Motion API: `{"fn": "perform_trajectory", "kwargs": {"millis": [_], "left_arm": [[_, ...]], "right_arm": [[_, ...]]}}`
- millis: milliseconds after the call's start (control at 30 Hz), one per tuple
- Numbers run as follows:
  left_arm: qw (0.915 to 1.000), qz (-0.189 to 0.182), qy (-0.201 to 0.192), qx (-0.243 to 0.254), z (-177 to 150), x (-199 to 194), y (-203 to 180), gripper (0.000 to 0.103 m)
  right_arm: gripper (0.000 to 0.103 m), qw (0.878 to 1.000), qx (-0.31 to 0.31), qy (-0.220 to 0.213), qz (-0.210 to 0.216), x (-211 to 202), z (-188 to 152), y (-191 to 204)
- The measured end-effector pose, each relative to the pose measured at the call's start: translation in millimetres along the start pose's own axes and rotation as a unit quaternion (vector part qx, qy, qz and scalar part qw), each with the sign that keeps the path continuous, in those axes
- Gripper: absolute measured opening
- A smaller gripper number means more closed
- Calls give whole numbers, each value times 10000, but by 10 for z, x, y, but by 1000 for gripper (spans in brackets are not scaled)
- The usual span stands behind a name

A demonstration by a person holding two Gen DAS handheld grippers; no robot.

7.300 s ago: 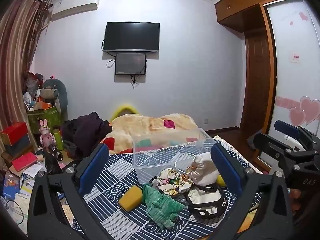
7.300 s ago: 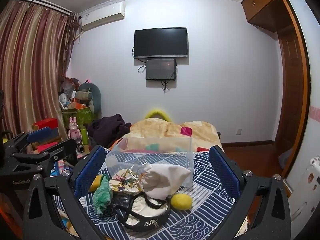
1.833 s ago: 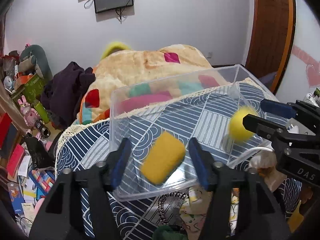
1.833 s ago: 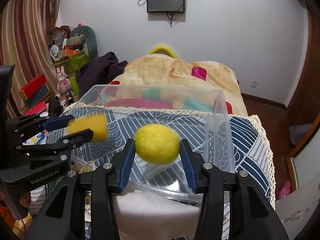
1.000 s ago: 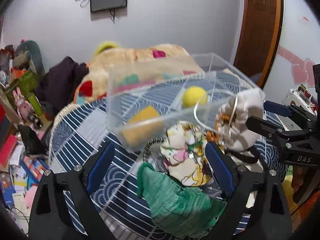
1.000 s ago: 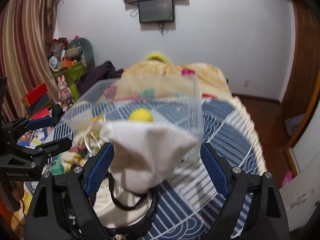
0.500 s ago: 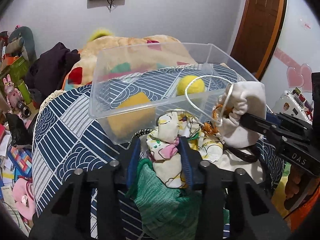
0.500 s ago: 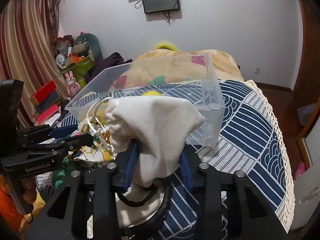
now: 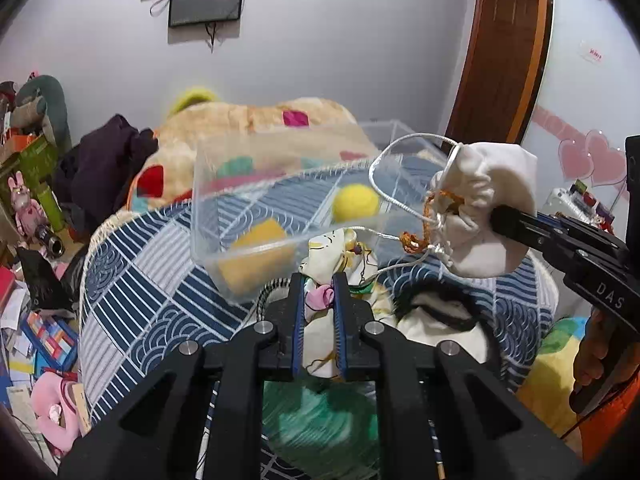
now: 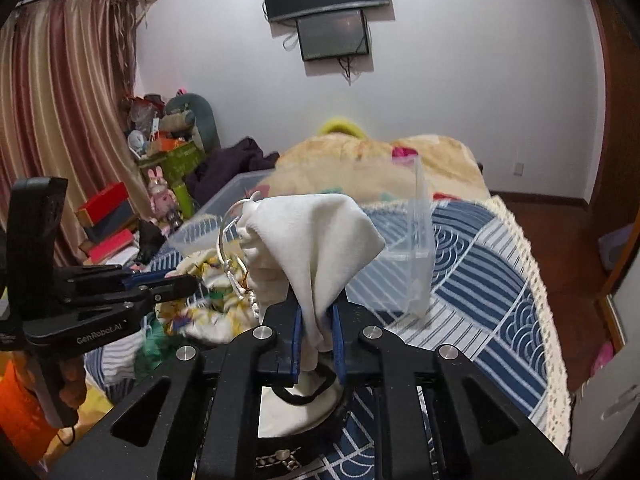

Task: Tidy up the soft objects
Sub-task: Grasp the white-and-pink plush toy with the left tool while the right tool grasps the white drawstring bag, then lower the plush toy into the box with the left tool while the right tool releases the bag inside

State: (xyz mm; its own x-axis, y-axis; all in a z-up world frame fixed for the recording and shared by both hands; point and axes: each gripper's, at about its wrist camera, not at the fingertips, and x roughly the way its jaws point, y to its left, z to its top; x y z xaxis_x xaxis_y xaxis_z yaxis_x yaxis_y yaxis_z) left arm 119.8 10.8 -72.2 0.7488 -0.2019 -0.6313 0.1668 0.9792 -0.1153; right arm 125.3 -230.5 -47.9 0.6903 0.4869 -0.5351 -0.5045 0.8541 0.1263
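A clear plastic bin (image 9: 280,184) stands on the blue patterned bedspread (image 9: 132,264) and holds a yellow ball (image 9: 356,204) and a yellow sponge (image 9: 256,260). My left gripper (image 9: 319,280) is shut on a floral printed cloth (image 9: 340,252), lifted just in front of the bin. My right gripper (image 10: 316,312) is shut on a white drawstring pouch (image 10: 316,232), held up beside the bin's (image 10: 404,252) right end; the pouch also shows in the left wrist view (image 9: 484,208). A green knitted item (image 9: 320,420) lies below my left gripper.
A black-trimmed cream bag (image 9: 444,320) lies on the bedspread under the pouch. A peach quilt (image 9: 248,128) and dark clothes (image 9: 100,168) lie behind the bin. Clutter, boxes and toys (image 10: 160,172) fill the floor at left. A wooden door (image 9: 504,52) stands at right.
Both grippers have lifted their items: the floral cloth and the white pouch are higher and closer to the bin. The jaws have closed tighter than half a second ago.
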Motion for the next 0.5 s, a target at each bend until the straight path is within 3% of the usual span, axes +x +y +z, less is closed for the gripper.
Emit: {"fn": "perform_trajectory", "kwargs": {"millis": [300, 500], "left_arm": [[9982, 86, -587, -111, 319, -272, 40, 12], [9965, 169, -733, -359, 573, -170, 182, 12]], "right_arm": [[11, 9981, 41, -604, -83, -189, 305, -1], [11, 9969, 133, -738, -225, -65, 485, -54]]}}
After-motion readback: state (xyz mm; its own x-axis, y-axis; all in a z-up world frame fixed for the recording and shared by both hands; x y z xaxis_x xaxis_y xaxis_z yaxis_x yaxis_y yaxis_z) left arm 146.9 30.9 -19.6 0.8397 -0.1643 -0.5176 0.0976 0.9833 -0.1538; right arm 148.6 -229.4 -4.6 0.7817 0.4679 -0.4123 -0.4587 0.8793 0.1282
